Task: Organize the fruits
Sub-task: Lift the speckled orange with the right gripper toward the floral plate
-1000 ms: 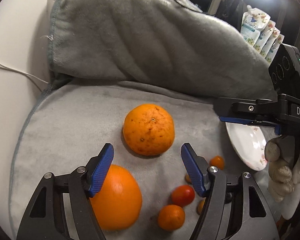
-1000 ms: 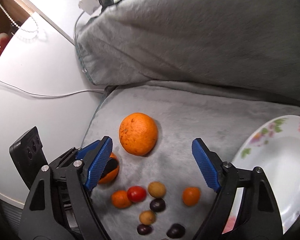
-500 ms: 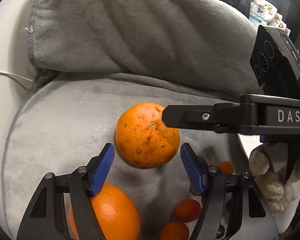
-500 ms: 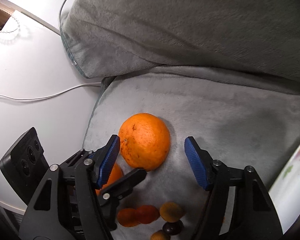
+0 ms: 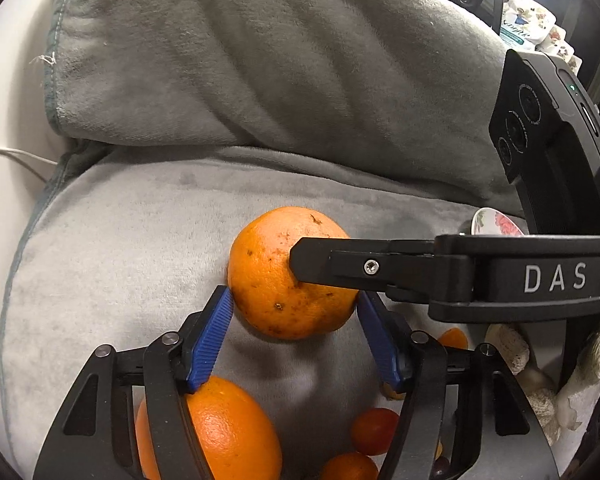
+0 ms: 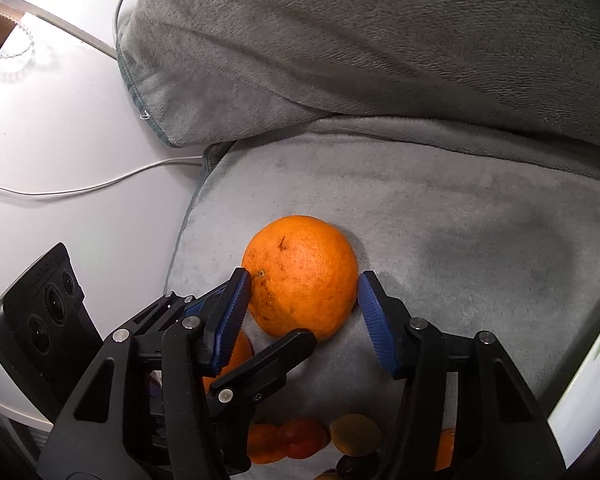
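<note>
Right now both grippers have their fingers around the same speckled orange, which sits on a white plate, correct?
Not quite. The speckled orange sits on the grey blanket, not on a plate, as the right wrist view shows. The left gripper and right gripper do both bracket it, their fingers closing.

A brown-speckled orange [image 5: 288,280] and a smoother, brighter orange [image 5: 220,432] lie on a pale grey fleece blanket [image 5: 140,240] with a red cherry tomato [image 5: 374,430], beside a white plate [image 5: 496,222] with pink flowers, between black grippers with ribbed blue pads [image 5: 212,336].
</note>
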The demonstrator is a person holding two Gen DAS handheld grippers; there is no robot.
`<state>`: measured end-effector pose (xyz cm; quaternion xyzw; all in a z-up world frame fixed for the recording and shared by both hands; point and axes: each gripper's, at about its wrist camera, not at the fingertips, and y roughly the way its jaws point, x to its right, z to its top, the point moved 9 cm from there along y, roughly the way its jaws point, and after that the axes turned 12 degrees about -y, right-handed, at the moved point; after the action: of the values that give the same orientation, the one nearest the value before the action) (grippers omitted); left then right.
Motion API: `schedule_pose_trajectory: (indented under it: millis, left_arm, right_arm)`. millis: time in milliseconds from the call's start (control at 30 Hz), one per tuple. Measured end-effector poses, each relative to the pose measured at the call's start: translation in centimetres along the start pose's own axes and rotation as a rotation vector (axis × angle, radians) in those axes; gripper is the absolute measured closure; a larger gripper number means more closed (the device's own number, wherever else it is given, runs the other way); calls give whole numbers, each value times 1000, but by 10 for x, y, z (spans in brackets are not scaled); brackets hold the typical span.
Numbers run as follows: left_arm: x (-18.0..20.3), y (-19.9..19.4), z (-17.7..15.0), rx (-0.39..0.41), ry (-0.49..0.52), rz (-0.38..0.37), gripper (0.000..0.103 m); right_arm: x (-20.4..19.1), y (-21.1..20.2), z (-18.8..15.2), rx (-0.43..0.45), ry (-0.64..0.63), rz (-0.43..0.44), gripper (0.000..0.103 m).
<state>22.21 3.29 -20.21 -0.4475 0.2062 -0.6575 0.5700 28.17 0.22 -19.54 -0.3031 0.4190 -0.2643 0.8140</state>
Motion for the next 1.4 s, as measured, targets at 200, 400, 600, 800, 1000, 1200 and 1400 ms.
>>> schedule_pose_trajectory:
  millis: [200,400,600,800,1000,1200,1400]
  left_arm:
    - [3,-5,-4,12,-2,0,40]
    - [11,-11,-8,32,-2,-8,40]
    - [28,-21,-11,56,15,-17,40]
    - [49,-32,-17,84,46,-30,40]
    - [73,-39,-28,103,69,-53,40]
    - [97,-43,-37,117,99,-81,40]
    - [125,-47,-48,128,126,-110,40]
  right_arm:
    - [-3,-4,-2,10,-25,-14,46]
    - [-4,-13,-5,22,-30,-20,46]
    - [-4,-29,-7,63,-26,-31,46]
    - [-3,-55,-16,106,-30,-42,47]
    - [3,-83,-31,137,-27,-60,47]
    - [9,-108,-44,165,-13,-83,46]
    - [19,-135,-58,196,2,-106,47]
